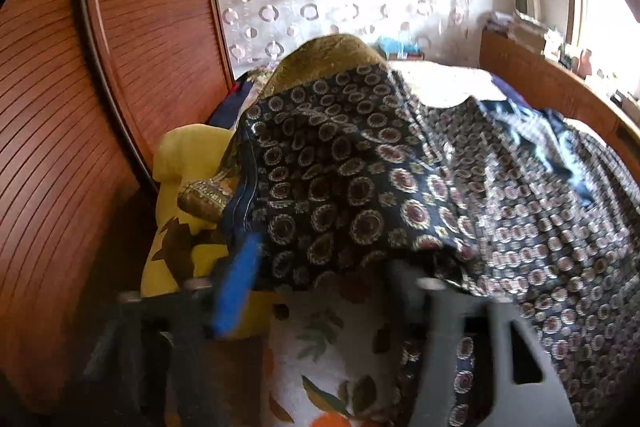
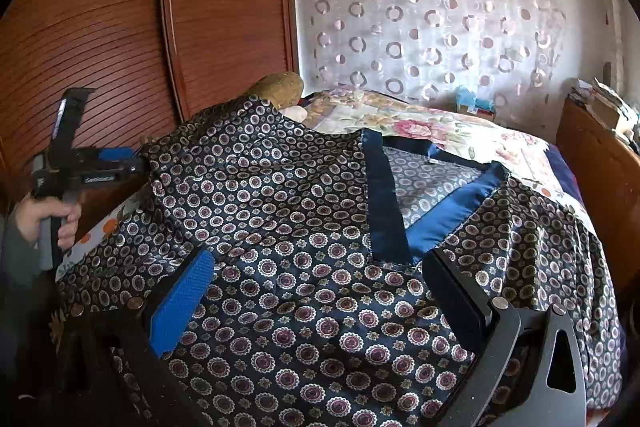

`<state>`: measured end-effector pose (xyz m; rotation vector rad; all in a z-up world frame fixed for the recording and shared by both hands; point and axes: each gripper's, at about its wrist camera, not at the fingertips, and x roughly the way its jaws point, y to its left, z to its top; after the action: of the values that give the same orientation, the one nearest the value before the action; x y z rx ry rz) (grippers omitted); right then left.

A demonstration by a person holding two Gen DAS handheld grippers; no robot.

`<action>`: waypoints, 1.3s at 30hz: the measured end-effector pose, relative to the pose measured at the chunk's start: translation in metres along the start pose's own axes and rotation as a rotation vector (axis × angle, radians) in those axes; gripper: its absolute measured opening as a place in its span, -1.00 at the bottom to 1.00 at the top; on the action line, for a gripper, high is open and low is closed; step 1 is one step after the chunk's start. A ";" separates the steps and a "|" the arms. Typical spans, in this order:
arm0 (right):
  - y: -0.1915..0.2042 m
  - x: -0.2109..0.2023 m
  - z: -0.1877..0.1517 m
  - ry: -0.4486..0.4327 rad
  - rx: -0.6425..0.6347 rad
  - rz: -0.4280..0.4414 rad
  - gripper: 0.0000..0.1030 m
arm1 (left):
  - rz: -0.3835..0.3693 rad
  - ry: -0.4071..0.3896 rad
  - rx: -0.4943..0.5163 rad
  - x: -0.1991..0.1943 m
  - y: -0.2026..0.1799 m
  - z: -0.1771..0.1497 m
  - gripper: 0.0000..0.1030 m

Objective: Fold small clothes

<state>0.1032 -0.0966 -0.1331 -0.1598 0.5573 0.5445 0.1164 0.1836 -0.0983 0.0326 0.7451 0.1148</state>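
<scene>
A dark navy garment [image 2: 304, 211] with round floral medallions and a plain blue collar band [image 2: 384, 195] lies spread on the bed. My right gripper [image 2: 320, 275] is open, its fingers wide apart just above the cloth. My left gripper [image 2: 138, 161], seen at the far left in the right wrist view, holds one edge of the garment lifted off the bed. In the left wrist view the lifted cloth [image 1: 360, 179] drapes over my left gripper [image 1: 320, 267] and hides its right fingertip; the blue left pad [image 1: 236, 291] shows.
A floral bedsheet [image 2: 440, 131] covers the bed. A wooden wardrobe [image 2: 120, 27] stands at left. A yellow pillow [image 1: 180, 211] and an olive cushion [image 2: 280, 89] lie near the head. A wooden board [image 2: 600, 179] borders the right; a curtain [image 2: 420, 27] hangs behind.
</scene>
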 end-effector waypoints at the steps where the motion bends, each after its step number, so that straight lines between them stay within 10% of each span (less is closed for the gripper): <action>1: 0.000 -0.001 -0.001 -0.002 0.001 0.002 1.00 | -0.002 -0.003 0.004 0.000 0.001 0.002 -0.38; 5: 0.000 -0.002 -0.006 -0.005 0.004 0.002 1.00 | -0.006 -0.060 -0.013 -0.011 0.007 0.011 -0.75; 20: -0.015 -0.018 -0.019 -0.019 0.059 -0.026 1.00 | -0.170 -0.118 0.145 -0.038 -0.068 0.048 -0.79; 32: -0.021 -0.013 -0.014 0.006 0.070 -0.036 1.00 | -0.281 -0.088 0.091 -0.068 -0.062 0.001 0.38; 39: -0.009 -0.001 0.006 0.009 0.011 0.017 1.00 | -0.239 -0.139 0.008 -0.091 -0.033 -0.017 0.52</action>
<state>0.1097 -0.1029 -0.1278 -0.1471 0.5710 0.5568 0.0414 0.1400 -0.0522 -0.0408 0.6057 -0.1177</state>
